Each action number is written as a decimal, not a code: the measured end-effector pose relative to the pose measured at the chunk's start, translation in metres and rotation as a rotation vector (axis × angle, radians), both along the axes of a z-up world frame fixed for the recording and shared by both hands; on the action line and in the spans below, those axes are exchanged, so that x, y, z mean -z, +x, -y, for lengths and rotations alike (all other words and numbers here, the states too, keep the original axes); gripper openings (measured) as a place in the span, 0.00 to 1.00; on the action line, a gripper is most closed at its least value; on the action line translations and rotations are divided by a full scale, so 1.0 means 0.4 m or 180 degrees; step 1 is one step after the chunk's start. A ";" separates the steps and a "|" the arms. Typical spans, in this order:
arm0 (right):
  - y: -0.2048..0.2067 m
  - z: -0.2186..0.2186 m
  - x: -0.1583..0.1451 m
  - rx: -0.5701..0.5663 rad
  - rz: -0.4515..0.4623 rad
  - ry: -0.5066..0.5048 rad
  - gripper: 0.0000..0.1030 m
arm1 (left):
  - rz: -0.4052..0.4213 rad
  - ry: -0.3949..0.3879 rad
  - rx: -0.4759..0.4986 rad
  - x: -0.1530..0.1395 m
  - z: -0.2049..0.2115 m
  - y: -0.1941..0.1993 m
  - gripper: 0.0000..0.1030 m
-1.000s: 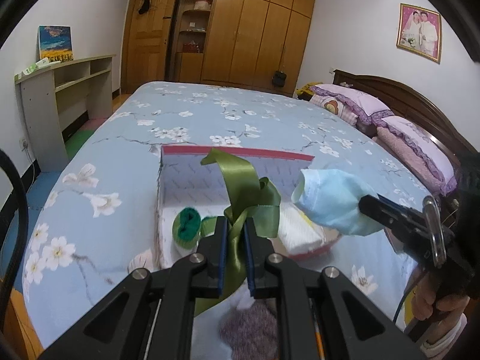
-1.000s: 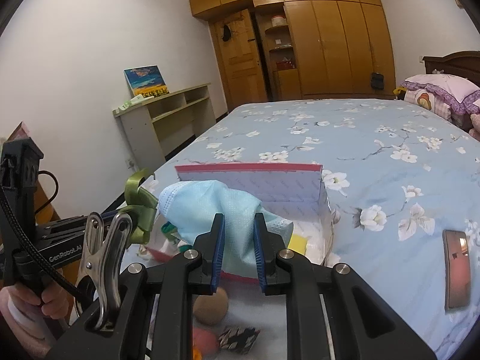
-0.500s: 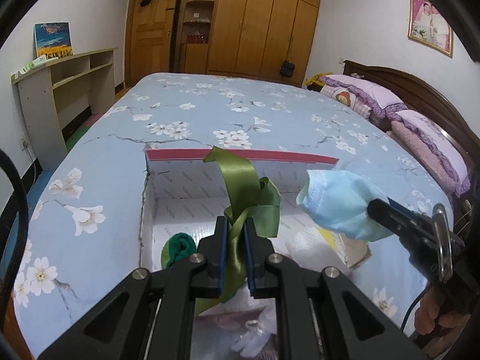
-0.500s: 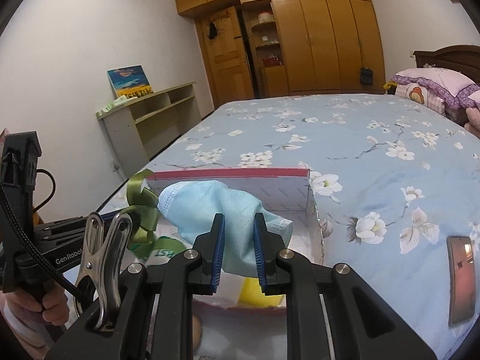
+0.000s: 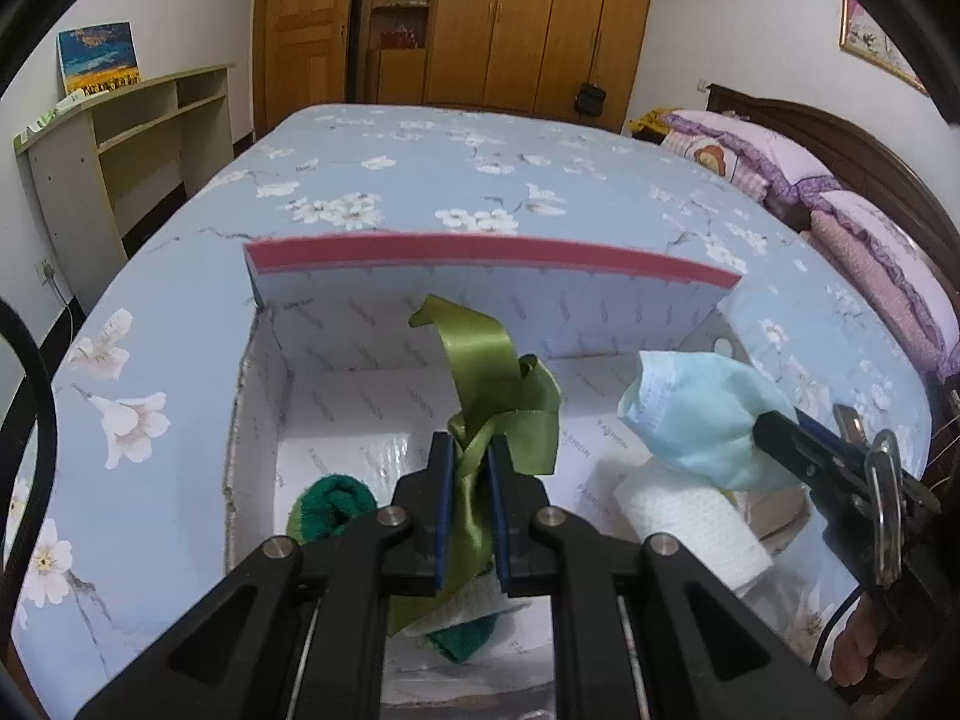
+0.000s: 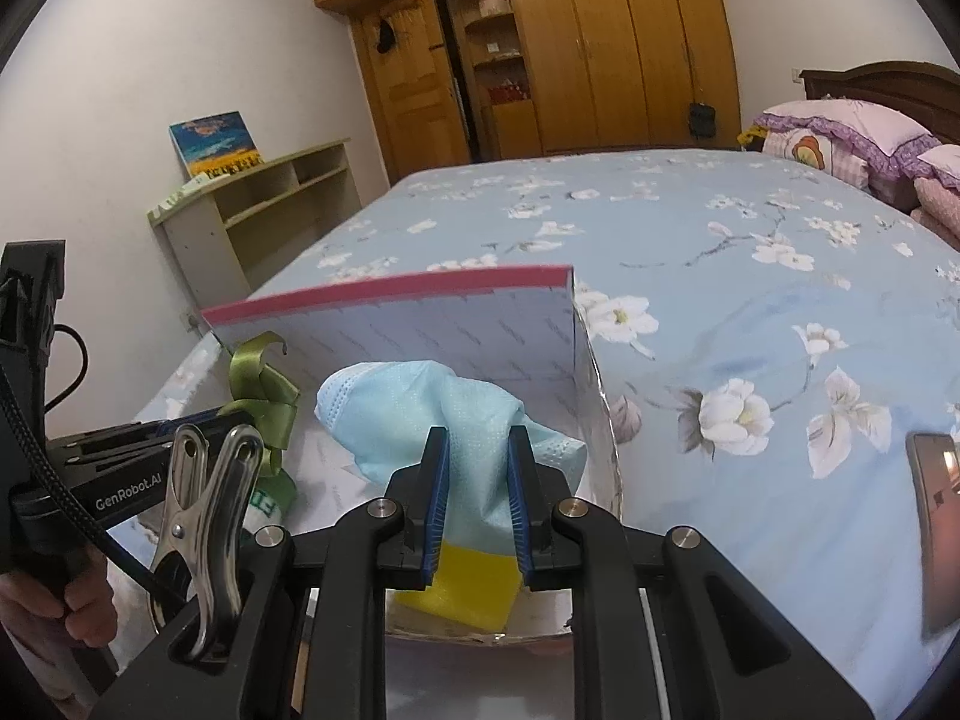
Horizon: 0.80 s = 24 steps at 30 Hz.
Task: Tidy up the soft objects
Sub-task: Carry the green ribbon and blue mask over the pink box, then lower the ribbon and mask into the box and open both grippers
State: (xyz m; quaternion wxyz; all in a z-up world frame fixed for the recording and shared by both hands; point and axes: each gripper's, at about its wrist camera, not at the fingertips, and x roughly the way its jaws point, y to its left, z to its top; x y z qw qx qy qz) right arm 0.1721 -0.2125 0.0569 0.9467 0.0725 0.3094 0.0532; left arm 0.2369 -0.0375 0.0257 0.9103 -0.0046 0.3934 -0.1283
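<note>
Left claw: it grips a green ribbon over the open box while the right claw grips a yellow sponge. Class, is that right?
Not quite. The right claw grips a light blue face mask, as the right wrist view shows; the yellow sponge lies in the box. The left claw does grip the green ribbon.

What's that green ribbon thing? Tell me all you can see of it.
The green ribbon is an olive, glossy, satin-looking strip bunched into loose loops and curls. The left gripper is shut on it, the fingers pinching its gathered middle; one curled end stands up above them and a tail hangs below. It is held over the open box on the bed; apart from the fingers, nothing visibly touches it.
</note>
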 end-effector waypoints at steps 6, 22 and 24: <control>0.000 0.003 0.006 0.0022 -0.0029 0.0020 0.20 | -0.0027 0.0071 -0.0122 0.015 -0.005 0.005 0.20; -0.028 0.001 -0.021 -0.0037 0.0039 0.0105 0.37 | -0.0006 0.0060 -0.0148 -0.023 -0.023 -0.056 0.40; -0.035 0.002 -0.028 -0.0039 0.0046 0.0113 0.40 | 0.0001 0.0022 -0.0120 -0.031 -0.023 -0.075 0.40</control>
